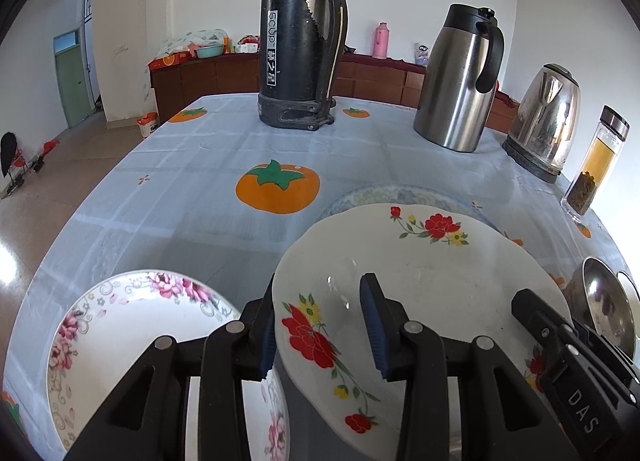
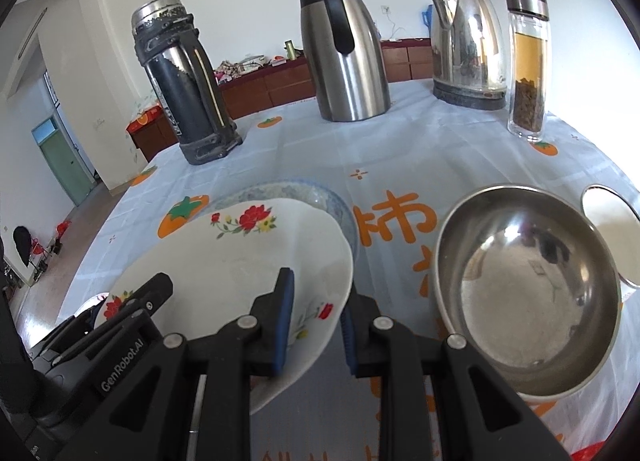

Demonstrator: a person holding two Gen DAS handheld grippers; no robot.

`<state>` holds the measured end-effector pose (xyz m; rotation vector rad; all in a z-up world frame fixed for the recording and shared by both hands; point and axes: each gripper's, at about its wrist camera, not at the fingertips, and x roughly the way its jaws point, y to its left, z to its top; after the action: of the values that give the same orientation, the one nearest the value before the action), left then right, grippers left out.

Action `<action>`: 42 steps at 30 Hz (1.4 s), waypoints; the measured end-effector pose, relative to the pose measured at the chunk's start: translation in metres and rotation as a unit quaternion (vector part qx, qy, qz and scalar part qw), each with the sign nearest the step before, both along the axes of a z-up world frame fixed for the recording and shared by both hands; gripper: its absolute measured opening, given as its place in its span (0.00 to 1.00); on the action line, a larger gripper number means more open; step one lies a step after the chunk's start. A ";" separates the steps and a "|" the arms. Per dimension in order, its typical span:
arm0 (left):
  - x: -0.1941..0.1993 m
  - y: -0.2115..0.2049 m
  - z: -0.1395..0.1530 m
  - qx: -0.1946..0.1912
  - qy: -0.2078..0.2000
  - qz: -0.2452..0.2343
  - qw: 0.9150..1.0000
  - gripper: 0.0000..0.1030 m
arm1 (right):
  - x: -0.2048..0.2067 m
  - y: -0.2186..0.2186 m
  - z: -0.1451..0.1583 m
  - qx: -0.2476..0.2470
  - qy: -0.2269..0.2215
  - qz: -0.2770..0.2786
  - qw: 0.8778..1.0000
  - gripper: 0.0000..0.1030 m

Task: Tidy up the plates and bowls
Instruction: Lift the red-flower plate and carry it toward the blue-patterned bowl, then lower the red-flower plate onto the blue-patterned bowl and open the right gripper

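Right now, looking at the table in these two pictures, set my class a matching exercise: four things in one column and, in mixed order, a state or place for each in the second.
Things:
1. red-flowered plate
2. pink-flowered plate
3. steel bowl
4. glass bottle

States or places:
A. lies on the tablecloth at the near left, not gripped
B. stands upright beside the electric kettle, with dark leaves at the bottom
C. held tilted by its rim in both jaws
D. sits empty to the right of the held plate

Pairs: 1-C, 2-A, 3-D, 4-B
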<state>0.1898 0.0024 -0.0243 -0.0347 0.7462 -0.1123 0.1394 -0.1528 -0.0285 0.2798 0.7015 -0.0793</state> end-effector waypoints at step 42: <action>0.033 -0.002 -0.015 0.032 0.039 0.050 0.997 0.63 | 0.034 0.007 -0.006 -0.018 0.003 0.009 1.000 0.44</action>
<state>0.2226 0.0004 -0.0394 -0.0161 0.8248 0.0093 0.1736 -0.1457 -0.0348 0.2388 0.7078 -0.0754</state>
